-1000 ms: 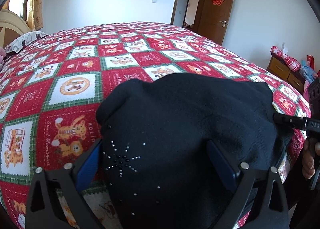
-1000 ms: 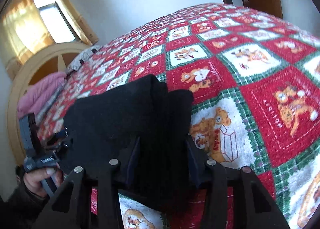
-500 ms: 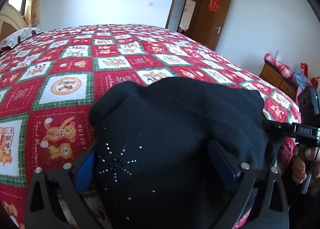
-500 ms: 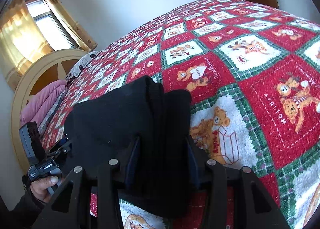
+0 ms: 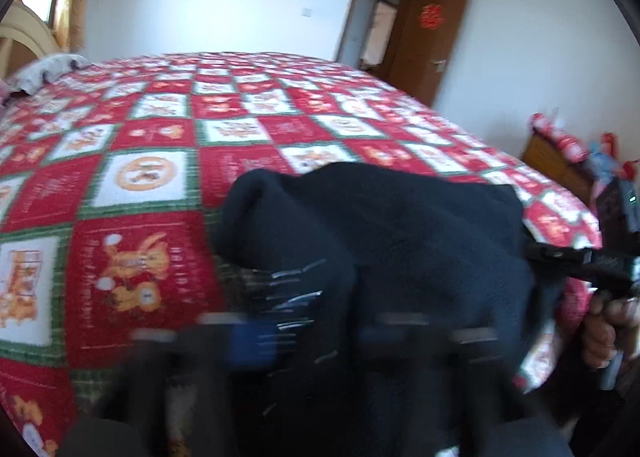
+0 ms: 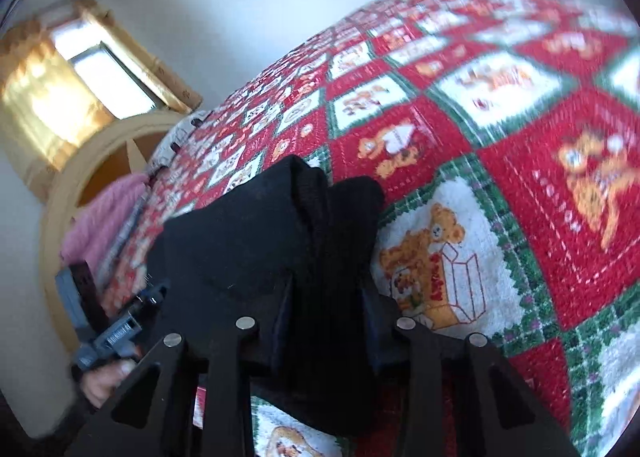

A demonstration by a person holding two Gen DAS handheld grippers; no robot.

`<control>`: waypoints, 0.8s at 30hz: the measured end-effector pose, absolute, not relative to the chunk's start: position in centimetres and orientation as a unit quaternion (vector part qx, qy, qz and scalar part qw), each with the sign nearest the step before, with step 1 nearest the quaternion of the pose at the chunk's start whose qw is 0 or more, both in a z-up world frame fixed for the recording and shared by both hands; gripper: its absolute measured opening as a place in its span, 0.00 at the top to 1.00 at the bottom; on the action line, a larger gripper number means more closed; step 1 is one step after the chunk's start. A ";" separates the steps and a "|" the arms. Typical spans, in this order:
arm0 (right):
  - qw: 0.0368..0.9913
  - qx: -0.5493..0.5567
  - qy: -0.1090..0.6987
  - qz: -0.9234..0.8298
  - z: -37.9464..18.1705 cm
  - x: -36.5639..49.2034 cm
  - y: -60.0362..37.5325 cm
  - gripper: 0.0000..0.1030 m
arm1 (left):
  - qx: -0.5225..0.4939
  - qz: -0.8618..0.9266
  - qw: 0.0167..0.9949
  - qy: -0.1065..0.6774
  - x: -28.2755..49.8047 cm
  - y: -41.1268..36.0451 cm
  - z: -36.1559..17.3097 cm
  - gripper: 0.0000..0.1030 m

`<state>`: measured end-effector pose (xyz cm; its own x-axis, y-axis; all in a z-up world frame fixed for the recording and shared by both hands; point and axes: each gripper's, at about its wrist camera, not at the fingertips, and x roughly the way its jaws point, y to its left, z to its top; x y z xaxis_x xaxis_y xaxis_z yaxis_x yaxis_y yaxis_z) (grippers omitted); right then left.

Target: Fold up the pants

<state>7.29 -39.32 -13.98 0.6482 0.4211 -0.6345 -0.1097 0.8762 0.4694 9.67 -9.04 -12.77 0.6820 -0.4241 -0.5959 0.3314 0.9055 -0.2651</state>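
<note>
Jaws on both sides have just been closing and now pinch the black pants (image 6: 256, 241), left gripper (image 5: 316, 341) and right gripper (image 6: 326, 321), on the bed (image 6: 520, 185).

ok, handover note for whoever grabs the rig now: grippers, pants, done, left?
Left gripper: jaws just closed, pinching the near edge of the black fleece pants; view blurred.
Right gripper: jaws just closed on a bunched ridge at the pants' other near corner.
Pants lie in a folded bundle on the red, white and green teddy-bear quilt, near its edge.
Done: both near corners gripped.
Left: probably carry the near edge over for the next fold, then smooth.
</note>
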 end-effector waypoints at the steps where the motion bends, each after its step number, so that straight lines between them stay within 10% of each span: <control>1: 0.893 0.181 0.384 0.149 -13.5 6.9 -38.6 0.75 | -0.065 -0.204 0.916 0.340 9.6 -9.0 -12.6 0.80; 24: 0.912 0.130 0.342 0.186 -8.7 8.4 -32.9 0.78 | -0.101 -0.176 0.932 0.301 7.9 -3.1 -9.1 0.83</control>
<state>8.44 -32.85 -8.68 0.6971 0.4275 -0.5756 -0.2492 0.8972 0.3646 7.95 -3.13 -9.12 0.7571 -0.3896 -0.5244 0.2683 0.9173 -0.2942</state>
